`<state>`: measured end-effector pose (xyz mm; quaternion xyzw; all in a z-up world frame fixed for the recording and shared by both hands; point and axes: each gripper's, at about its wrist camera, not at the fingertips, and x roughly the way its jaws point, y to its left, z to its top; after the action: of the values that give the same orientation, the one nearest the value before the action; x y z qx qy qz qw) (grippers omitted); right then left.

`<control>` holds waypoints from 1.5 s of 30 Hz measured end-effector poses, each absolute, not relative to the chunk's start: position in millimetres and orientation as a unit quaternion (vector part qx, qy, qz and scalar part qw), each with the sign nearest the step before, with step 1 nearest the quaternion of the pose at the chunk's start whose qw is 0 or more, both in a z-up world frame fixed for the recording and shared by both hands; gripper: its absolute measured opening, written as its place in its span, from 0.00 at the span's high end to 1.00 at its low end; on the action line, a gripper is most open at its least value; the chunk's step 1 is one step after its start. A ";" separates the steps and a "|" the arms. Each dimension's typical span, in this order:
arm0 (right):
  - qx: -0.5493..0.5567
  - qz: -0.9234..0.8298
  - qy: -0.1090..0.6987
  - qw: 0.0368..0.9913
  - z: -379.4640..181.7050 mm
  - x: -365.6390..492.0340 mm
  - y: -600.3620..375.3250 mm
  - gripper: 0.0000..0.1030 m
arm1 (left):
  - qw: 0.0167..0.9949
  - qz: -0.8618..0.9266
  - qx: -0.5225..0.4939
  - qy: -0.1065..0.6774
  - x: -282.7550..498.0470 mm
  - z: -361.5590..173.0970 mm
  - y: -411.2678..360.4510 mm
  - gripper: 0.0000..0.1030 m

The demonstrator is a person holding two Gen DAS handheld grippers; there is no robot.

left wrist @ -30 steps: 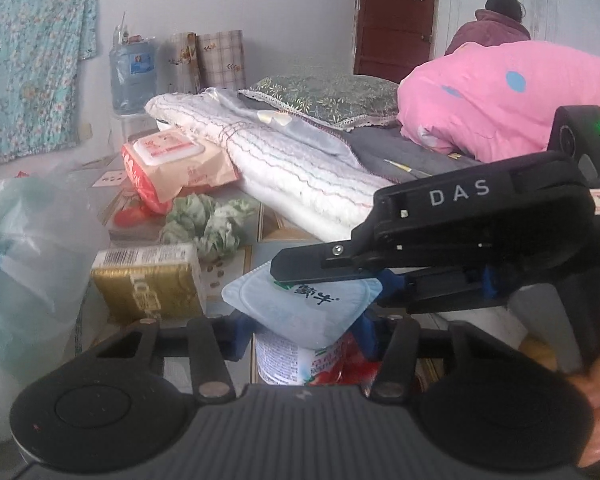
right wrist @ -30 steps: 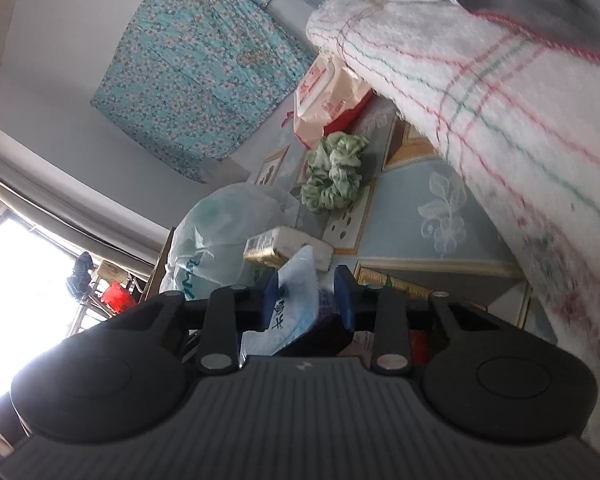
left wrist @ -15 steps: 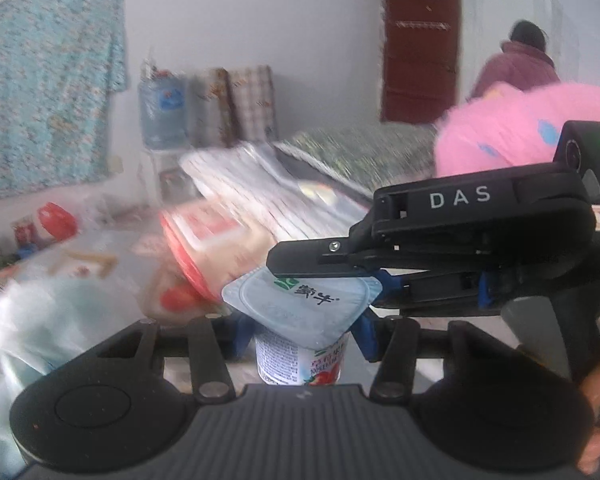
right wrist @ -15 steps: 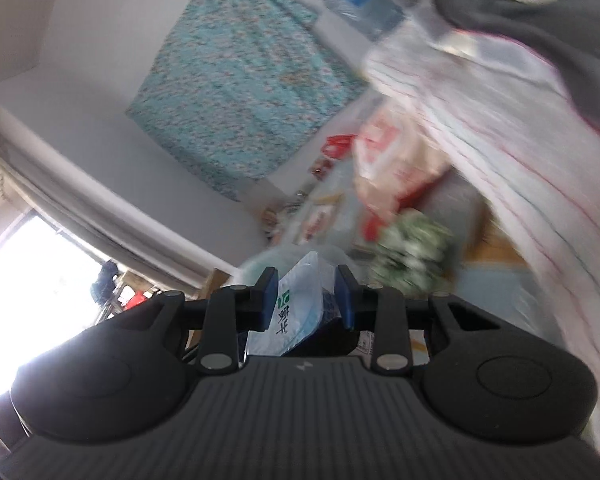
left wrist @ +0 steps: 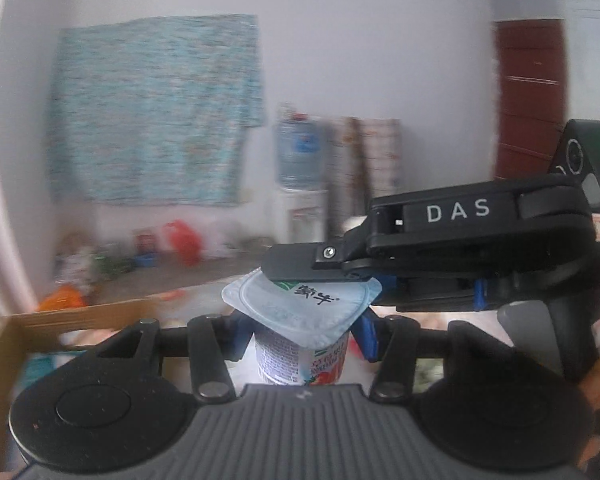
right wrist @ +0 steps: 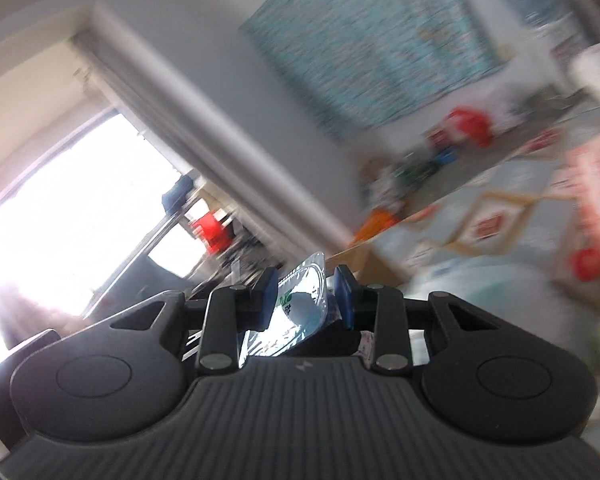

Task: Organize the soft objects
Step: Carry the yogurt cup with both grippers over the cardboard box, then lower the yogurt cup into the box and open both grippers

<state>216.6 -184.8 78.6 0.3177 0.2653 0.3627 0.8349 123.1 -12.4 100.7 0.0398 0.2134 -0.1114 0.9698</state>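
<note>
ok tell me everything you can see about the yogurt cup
The yogurt cup is a small plastic tub, white with red fruit print and small text, sealed by a pale blue foil lid with green and black print. It stands upright in the air, gripped at its sides by the left gripper, while the right gripper pinches the lid's edge from the right.

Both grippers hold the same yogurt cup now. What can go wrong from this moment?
1. The right gripper pinches only the thin foil lid. If the two hands drift apart, the lid may peel and the yogurt may spill.
2. The left gripper squeezes the soft yogurt cup by its sides. Too much pressure may crush it, too little may let it slip.
3. The background is blurred in both views, so a sudden stop may jerk the cup loose.
</note>
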 end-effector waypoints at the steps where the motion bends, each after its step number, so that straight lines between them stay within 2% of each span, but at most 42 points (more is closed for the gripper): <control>1: 0.312 0.380 0.275 0.827 81.2 220.5 -165.1 0.71 | 0.971 -0.096 0.040 0.216 119.1 104.0 1.1 0.50; 6: 0.266 0.445 0.335 0.787 84.4 232.4 -60.6 0.69 | 0.965 -0.028 0.014 0.259 103.2 107.3 78.3 0.50; 13: 0.216 0.468 0.452 0.728 51.1 237.3 50.7 0.68 | 0.939 0.020 -0.070 0.338 97.3 70.1 168.1 0.50; 19: 0.186 0.450 0.527 0.696 15.5 239.5 95.1 0.68 | 0.913 0.026 -0.110 0.392 94.2 34.0 210.8 0.50; 31: 0.179 0.416 0.573 0.683 -28.7 249.2 118.5 0.65 | 0.891 0.035 -0.121 0.435 88.5 0.6 231.2 0.48; 36: 0.194 0.408 0.587 0.672 -39.2 255.7 121.6 0.61 | 0.879 0.037 -0.141 0.454 93.9 -8.4 237.9 0.37; 40: 0.192 0.405 0.595 0.667 -43.7 259.0 125.7 0.47 | 0.868 0.050 -0.156 0.468 93.4 -10.6 243.1 0.28; 42: 0.199 0.402 0.603 0.660 -51.2 261.6 128.5 0.45 | 0.875 0.055 -0.160 0.454 89.4 -6.9 244.5 0.20; 45: 0.203 0.403 0.604 0.657 -51.3 262.6 128.0 0.43 | 0.881 0.059 -0.152 0.443 85.3 1.2 242.3 0.18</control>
<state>262.6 128.0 -51.3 0.2031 0.6038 0.4030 0.6571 85.3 242.3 1.2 -0.1516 0.4435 0.0590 0.8814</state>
